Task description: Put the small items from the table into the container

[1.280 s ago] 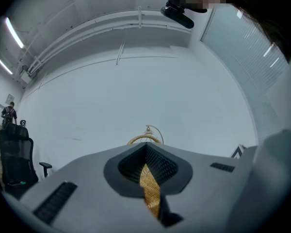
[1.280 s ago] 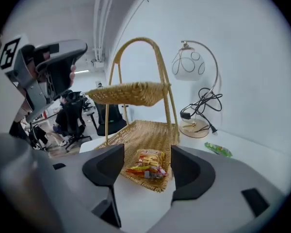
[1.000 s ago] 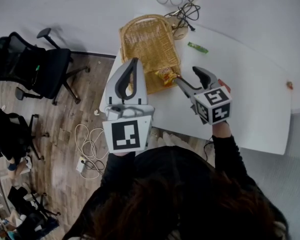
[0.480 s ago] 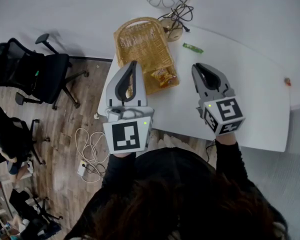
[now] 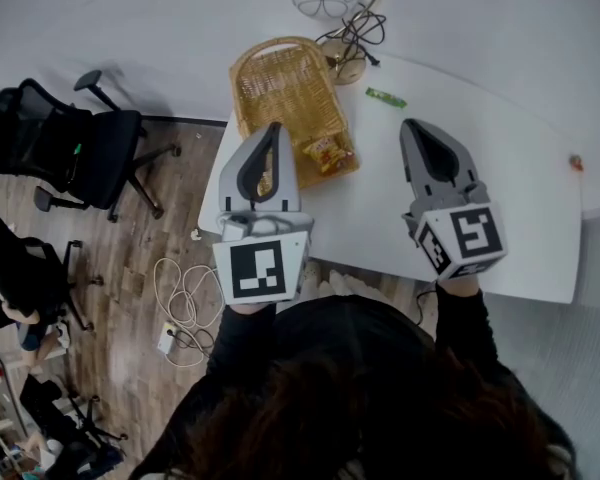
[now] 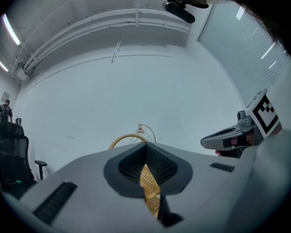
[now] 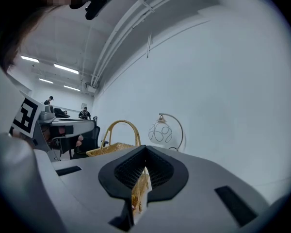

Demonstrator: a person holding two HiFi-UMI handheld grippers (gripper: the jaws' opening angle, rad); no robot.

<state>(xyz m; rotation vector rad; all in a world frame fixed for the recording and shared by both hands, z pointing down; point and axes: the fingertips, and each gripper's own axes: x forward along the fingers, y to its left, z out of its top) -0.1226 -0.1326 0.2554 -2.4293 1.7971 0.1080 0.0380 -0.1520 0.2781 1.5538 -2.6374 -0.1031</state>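
Head view: between picks (snack packet in wicker basket), your left gripper and right gripper sit closed and empty; open onto the green packet next.

Looking down on a white counter, mostly bare. Carrying a wicker basket at the far left corner, its near end reaching close to the counter's left edge. Bearing a lamp base just beside the basket's far right corner, with a black cable bunching up behind it. Holding a small green item lying flat near the lamp base, apart from the basket. Showing a tiny orange item lying alone by the right edge, well apart from the rest.
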